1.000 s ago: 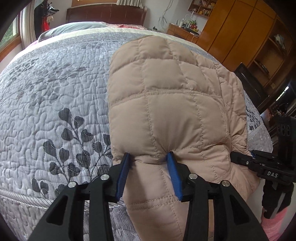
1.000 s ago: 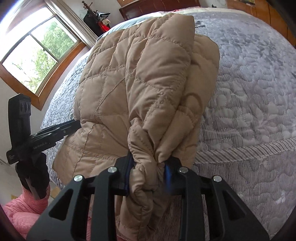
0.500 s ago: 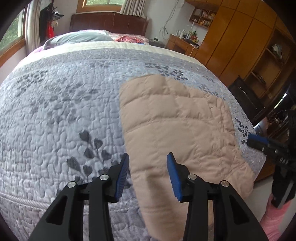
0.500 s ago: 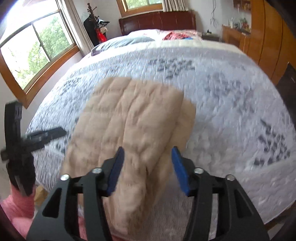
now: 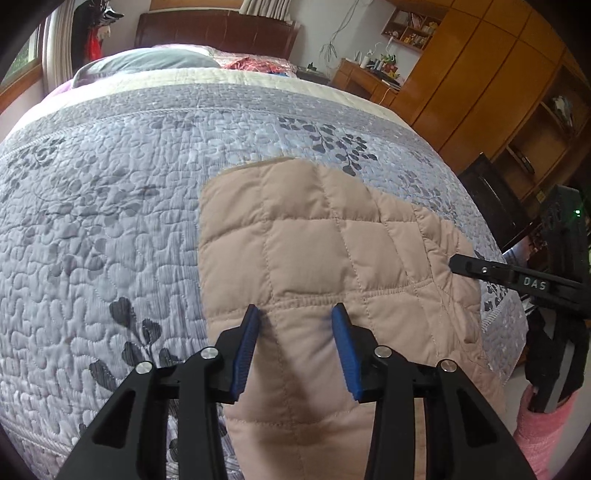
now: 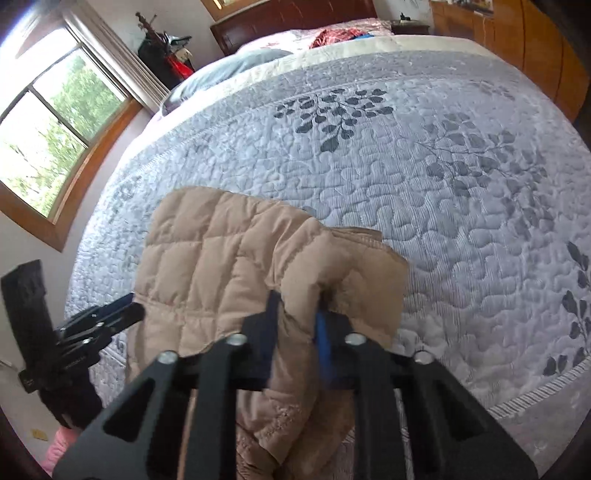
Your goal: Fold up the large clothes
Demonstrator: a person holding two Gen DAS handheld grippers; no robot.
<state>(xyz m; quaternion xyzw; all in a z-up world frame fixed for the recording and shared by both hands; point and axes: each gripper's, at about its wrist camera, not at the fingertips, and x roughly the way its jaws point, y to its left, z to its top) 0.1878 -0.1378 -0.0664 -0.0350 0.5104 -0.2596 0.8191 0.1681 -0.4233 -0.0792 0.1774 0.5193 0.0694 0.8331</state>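
Observation:
A beige quilted jacket (image 5: pixel 314 240) lies folded near the bed's front edge, its lower part hanging over the side. My left gripper (image 5: pixel 295 321) hovers over the jacket's near part, open, with the fabric lying flat below its blue pads and no pinch showing. In the right wrist view the jacket (image 6: pixel 221 251) lies at lower left. My right gripper (image 6: pixel 297 310) is closing, and a bunched fold of the jacket's right edge is squeezed between its fingers. Each gripper shows in the other's view: the right gripper (image 5: pixel 458 264) at the jacket's right side, the left gripper (image 6: pixel 122 314) at its left.
The grey leaf-patterned quilt (image 5: pixel 110 203) covers the whole bed (image 6: pixel 443 166). A pillow (image 5: pixel 147 62) and a dark headboard (image 5: pixel 218 35) are at the far end. Wooden wardrobes (image 5: pixel 480 74) stand to the right, a window (image 6: pixel 48 147) to the left. A pink sleeve (image 5: pixel 543 435) holds the right gripper.
The jacket, bunched up close a second ago, now lies flat on the bed. Both grippers drew back and up. The right gripper let go, opened wide, then closed on a fold.

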